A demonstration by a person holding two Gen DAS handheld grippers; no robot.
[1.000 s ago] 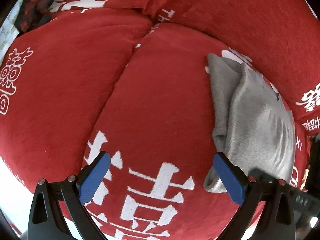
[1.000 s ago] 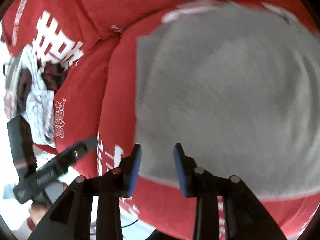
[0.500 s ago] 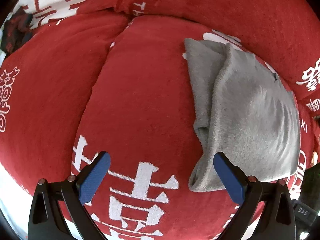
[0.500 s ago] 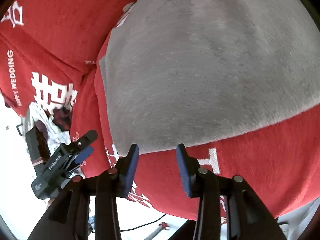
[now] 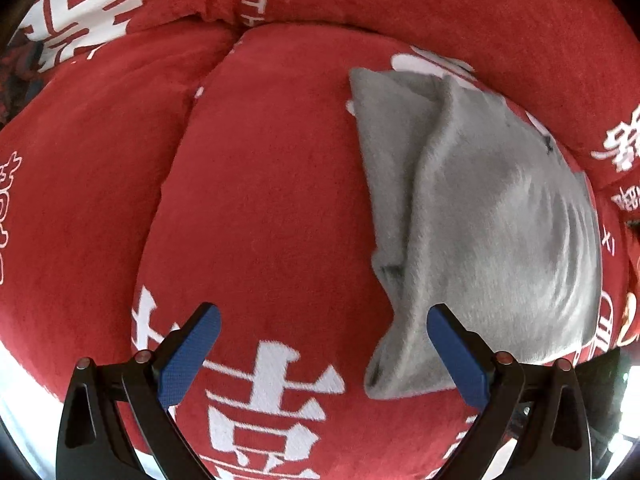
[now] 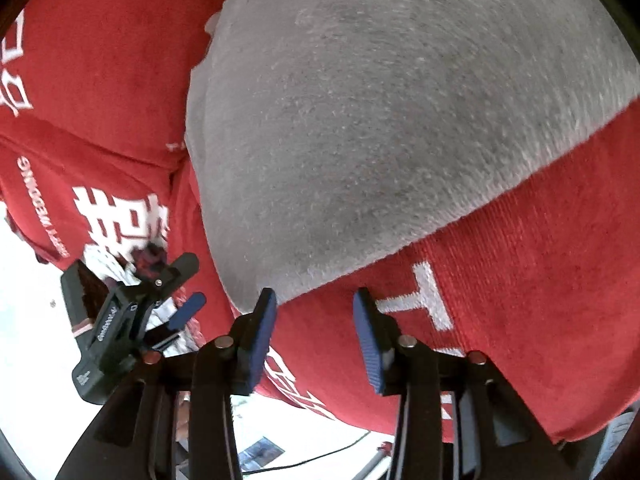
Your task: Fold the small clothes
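A: Where is the grey garment point(image 5: 492, 220) lying?

B: It lies folded on the red cushion point(image 5: 264, 208), toward the right side in the left wrist view, with 2 layers showing along its left edge. A second red cushion point(image 5: 80, 168) sits to the left, touching the first along a seam.

A: And the left gripper point(image 5: 324, 340)?

B: Spread wide with nothing between its 2 blue pads point(image 5: 192, 348). The right pad sits just in front of the garment's near corner; whether it touches the cloth, I cannot tell.

A: The right gripper point(image 6: 316, 332)?

B: Released too, with a narrower gap and nothing held. Its fingertips hang at the garment's near edge point(image 6: 400, 120), over red fabric printed with white characters point(image 6: 432, 296).

A: Anything else?

B: In the right wrist view, the left gripper point(image 6: 176, 292) appears at the left, beside a patterned cloth point(image 6: 104, 264).
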